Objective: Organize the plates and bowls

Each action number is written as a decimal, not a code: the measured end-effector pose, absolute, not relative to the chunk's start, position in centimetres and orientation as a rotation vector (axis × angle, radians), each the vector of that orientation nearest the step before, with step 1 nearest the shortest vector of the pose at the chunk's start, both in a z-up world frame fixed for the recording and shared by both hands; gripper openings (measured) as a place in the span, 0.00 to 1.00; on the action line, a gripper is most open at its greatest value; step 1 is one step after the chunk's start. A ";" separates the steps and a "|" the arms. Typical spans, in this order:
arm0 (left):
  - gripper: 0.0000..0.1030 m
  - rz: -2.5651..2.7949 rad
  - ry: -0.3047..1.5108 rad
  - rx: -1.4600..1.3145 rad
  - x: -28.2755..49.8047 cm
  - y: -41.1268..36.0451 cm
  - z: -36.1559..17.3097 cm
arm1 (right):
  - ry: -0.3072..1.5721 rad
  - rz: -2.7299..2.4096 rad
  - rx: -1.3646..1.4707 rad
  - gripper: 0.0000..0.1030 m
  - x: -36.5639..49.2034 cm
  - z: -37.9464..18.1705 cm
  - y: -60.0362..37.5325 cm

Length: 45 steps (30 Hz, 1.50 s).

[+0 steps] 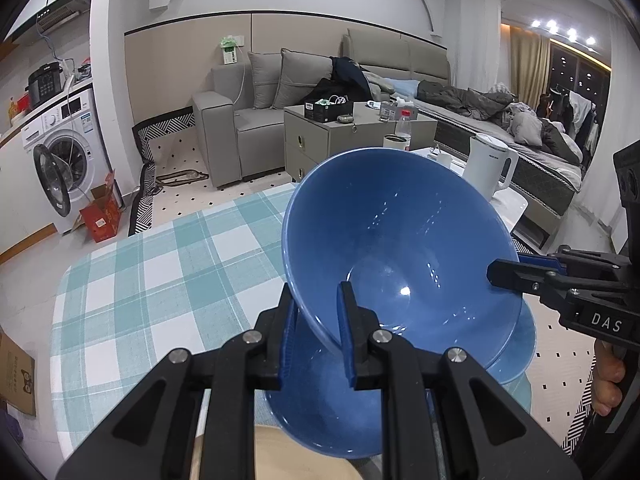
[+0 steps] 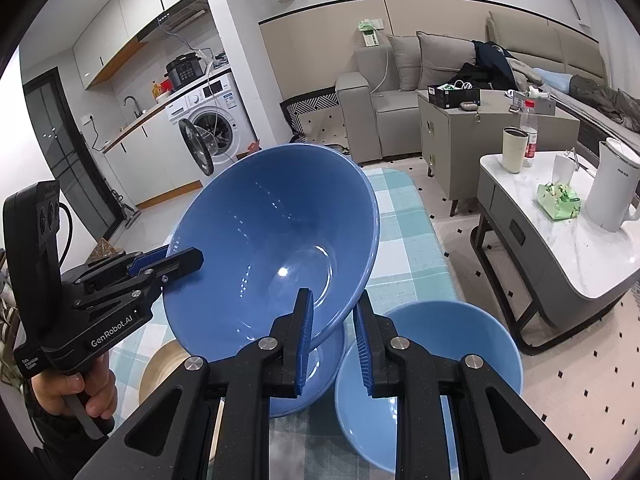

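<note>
Right gripper (image 2: 332, 340) clamps blue bowl (image 2: 272, 240); only right view shows light-blue bowl (image 2: 432, 364).

Bare checked tablecloth (image 1: 160, 272) leftward

tabletop (image 2: 416, 240) has a teal and white checked cloth, with a blue bowl (image 2: 320, 384), a lighter blue bowl (image 2: 460, 360) to its right, and a wooden round thing (image 2: 164, 368) at its left.
</note>
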<state>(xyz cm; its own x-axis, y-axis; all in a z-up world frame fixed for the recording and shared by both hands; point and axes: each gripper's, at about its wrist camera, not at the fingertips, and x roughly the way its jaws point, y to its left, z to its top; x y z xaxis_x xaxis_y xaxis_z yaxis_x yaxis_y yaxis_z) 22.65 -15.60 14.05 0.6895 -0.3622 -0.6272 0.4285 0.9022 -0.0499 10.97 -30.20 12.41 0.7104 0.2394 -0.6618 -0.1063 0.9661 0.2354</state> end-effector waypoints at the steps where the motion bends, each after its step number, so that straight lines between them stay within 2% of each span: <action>1: 0.17 -0.440 0.677 0.102 22.4 -15.4 14.1 | 0.753 0.195 0.182 0.20 10.8 12.5 -30.1; 16: 0.17 -0.403 0.679 0.110 20.5 -14.0 13.8 | 0.750 0.240 0.166 0.20 9.6 12.3 -28.6; 45: 0.17 -0.387 0.758 0.115 20.6 -12.8 10.1 | 0.840 0.254 0.144 0.20 11.3 8.8 -27.3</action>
